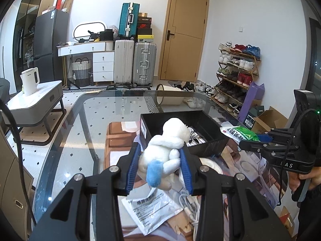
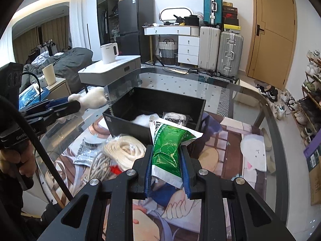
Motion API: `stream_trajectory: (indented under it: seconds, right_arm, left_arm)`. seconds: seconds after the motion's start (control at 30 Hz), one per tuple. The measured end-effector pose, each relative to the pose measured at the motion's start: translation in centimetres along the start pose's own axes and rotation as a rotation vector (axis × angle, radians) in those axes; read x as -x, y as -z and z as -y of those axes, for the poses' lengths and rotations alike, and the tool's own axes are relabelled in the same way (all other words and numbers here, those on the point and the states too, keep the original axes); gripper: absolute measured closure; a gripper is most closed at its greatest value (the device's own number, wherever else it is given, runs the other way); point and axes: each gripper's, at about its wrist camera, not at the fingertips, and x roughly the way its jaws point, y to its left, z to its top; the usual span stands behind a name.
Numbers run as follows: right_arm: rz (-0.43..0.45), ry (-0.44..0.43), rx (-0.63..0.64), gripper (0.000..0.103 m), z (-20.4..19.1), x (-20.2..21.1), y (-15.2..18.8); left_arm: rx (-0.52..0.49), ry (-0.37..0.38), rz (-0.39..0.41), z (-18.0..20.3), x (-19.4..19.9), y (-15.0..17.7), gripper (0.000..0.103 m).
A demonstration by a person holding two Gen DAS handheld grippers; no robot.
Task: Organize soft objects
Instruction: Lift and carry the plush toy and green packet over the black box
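My left gripper (image 1: 159, 158) is shut on a white plush toy (image 1: 166, 152) with a blue patch and holds it above the glass table, just short of the black box (image 1: 208, 120). The toy also shows in the right wrist view (image 2: 94, 98), left of the box (image 2: 158, 102). My right gripper (image 2: 166, 160) is shut on a green soft pouch (image 2: 170, 146) and holds it just in front of the box's near wall. In the left wrist view the right gripper (image 1: 258, 140) holds the pouch (image 1: 240, 133) at the box's right side. White and silver soft items lie inside the box.
On the glass table (image 2: 250, 100) lie a coil of white rope (image 2: 126, 150), a grey cable bundle (image 2: 100, 164), a silver packet (image 2: 86, 150) and a white packet (image 1: 152, 206). A printed mat (image 2: 230, 140) covers the table's near part. Suitcases, drawers and a shoe rack stand behind.
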Motion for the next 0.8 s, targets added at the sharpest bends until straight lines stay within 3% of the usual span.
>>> stream_trajectory:
  seconds: [0.8]
  right_arm:
    - [-0.026,0.002,0.015,0.078,0.6,-3.7,-3.7]
  left_arm:
    - [-0.029,-0.013,-0.008,1.8,-5.0,-2.9,0.066]
